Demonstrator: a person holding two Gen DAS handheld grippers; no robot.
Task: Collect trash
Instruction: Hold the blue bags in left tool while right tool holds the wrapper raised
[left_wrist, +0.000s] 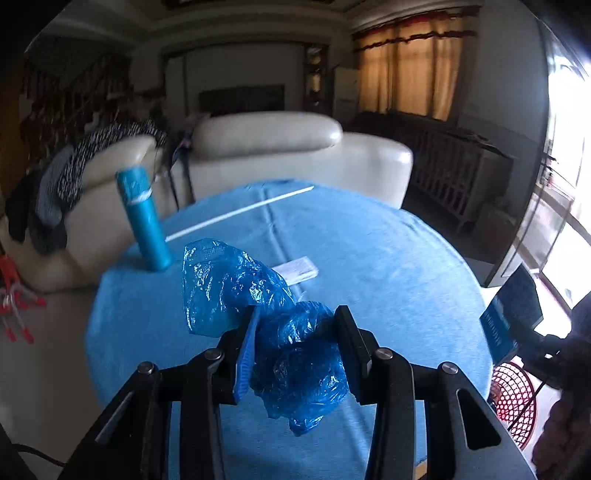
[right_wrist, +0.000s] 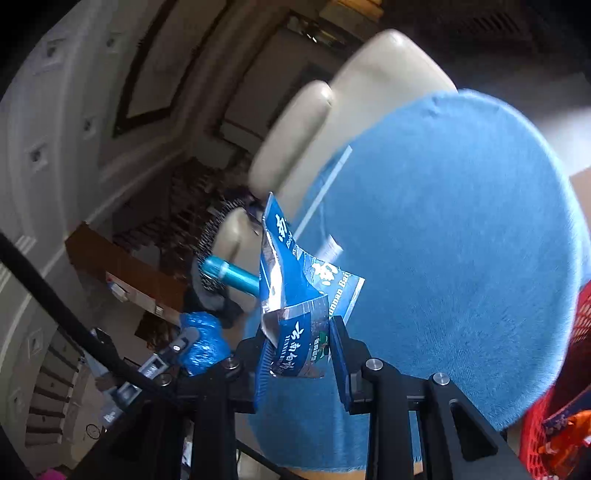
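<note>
My left gripper (left_wrist: 295, 325) is shut on a crumpled blue plastic bag (left_wrist: 258, 302) and holds it above the round table with the blue cloth (left_wrist: 388, 258). The bag and left gripper also show in the right wrist view (right_wrist: 201, 341). My right gripper (right_wrist: 301, 339) is shut on a flattened blue carton with white lettering (right_wrist: 295, 288), held above the table's edge (right_wrist: 461, 258); that carton shows at the right in the left wrist view (left_wrist: 506, 325). A white paper slip (left_wrist: 297, 271) and a long white straw (left_wrist: 240, 212) lie on the cloth.
A blue cylinder bottle (left_wrist: 142, 218) stands at the table's far left edge. A cream leather sofa (left_wrist: 258, 144) is behind the table. A red mesh basket (left_wrist: 513, 398) sits low at the right; in the right wrist view (right_wrist: 554, 424) it holds wrappers.
</note>
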